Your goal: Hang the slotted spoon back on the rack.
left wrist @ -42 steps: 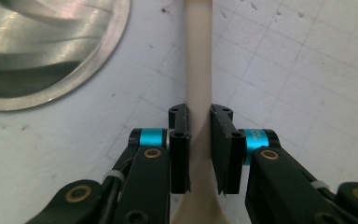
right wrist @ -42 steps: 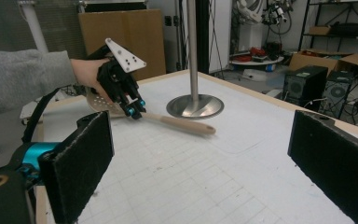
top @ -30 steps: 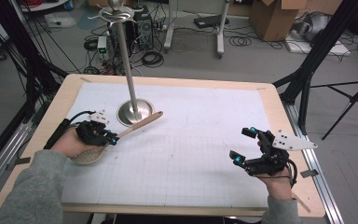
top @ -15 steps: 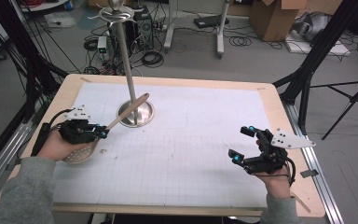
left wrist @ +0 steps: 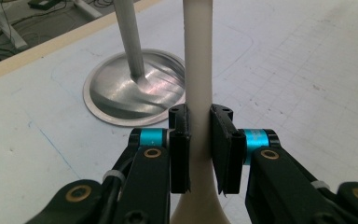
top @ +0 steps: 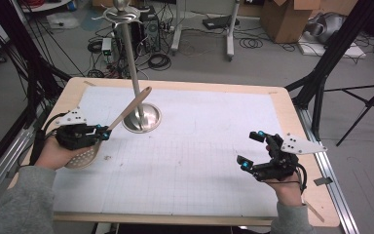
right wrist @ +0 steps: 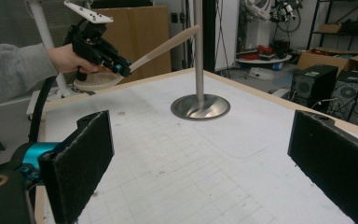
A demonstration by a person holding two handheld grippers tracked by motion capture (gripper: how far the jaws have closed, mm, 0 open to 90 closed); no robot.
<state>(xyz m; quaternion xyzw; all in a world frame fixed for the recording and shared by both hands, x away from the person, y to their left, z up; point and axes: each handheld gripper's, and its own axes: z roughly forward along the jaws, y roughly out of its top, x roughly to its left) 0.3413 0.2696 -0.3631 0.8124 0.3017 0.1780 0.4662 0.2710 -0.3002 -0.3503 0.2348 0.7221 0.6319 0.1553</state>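
Observation:
My left gripper (top: 102,132) (left wrist: 199,140) is shut on the handle of a pale wooden slotted spoon (top: 129,108) (left wrist: 198,56) (right wrist: 161,46). The spoon's perforated bowl (top: 84,157) sits under the left hand, and the handle tilts up toward the metal pole (top: 132,63). That pole rises from a round steel base (top: 146,118) (left wrist: 121,88) (right wrist: 200,106) at the mat's far left. My right gripper (top: 253,148) (right wrist: 200,168) hangs open near the table's right front, nothing between its pads.
A white gridded mat (top: 195,146) covers the wooden table (top: 292,112). Hooks crown the pole's top (top: 121,10). Beyond the table lie cables, stands, a cardboard box (top: 285,17) and a black tripod (top: 365,105).
The left gripper has pulled the spoon back toward the left and raised its handle, which now tilts up beside the pole. The right gripper has hardly moved.

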